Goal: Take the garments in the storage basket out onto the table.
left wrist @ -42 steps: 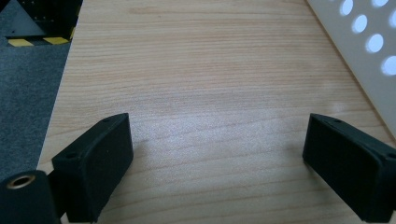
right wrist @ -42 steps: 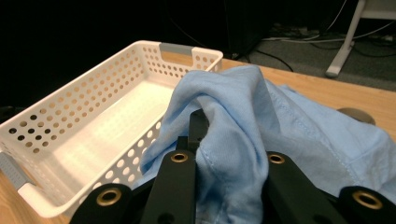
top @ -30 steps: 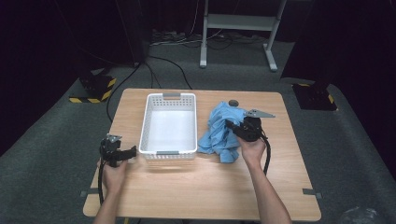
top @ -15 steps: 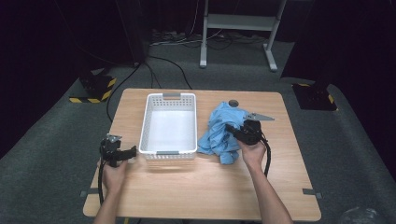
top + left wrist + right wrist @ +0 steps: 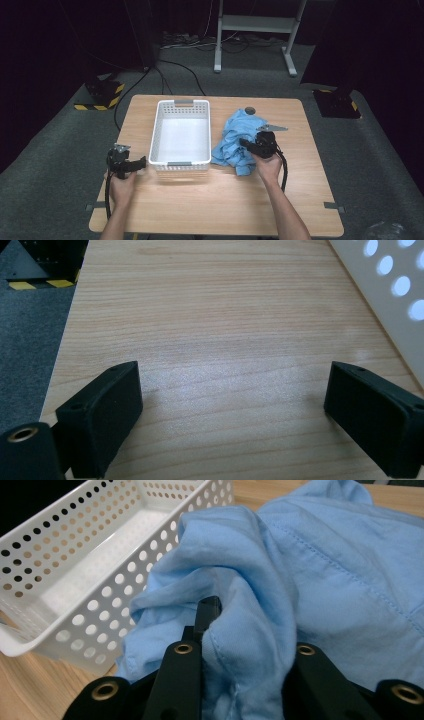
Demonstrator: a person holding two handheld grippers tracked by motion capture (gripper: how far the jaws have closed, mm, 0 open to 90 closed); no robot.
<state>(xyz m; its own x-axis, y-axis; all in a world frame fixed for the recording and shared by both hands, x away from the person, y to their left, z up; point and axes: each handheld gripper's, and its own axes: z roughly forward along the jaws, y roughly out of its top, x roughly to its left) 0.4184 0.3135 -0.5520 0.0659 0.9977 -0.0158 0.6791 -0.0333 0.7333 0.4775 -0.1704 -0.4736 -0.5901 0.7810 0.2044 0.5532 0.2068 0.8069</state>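
Observation:
A crumpled light blue cloth lies on the wooden table, right of a white perforated basket with nothing in it. My right gripper reaches into the cloth's right side. In the right gripper view, a bunched fold of the blue cloth fills the space between the jaws of that gripper, which is shut on it, with the basket just to the left. My left gripper rests at the basket's near left corner, open over bare wood, beside the basket wall.
A small dark round disc sits on the table behind the cloth. The table's left edge lies close to the left gripper, with grey carpet below. Cables, a metal stand and striped floor blocks are beyond the table.
The right gripper has moved slightly nearer and left, deeper into the blue cloth. The left gripper and the basket have stayed where they were.

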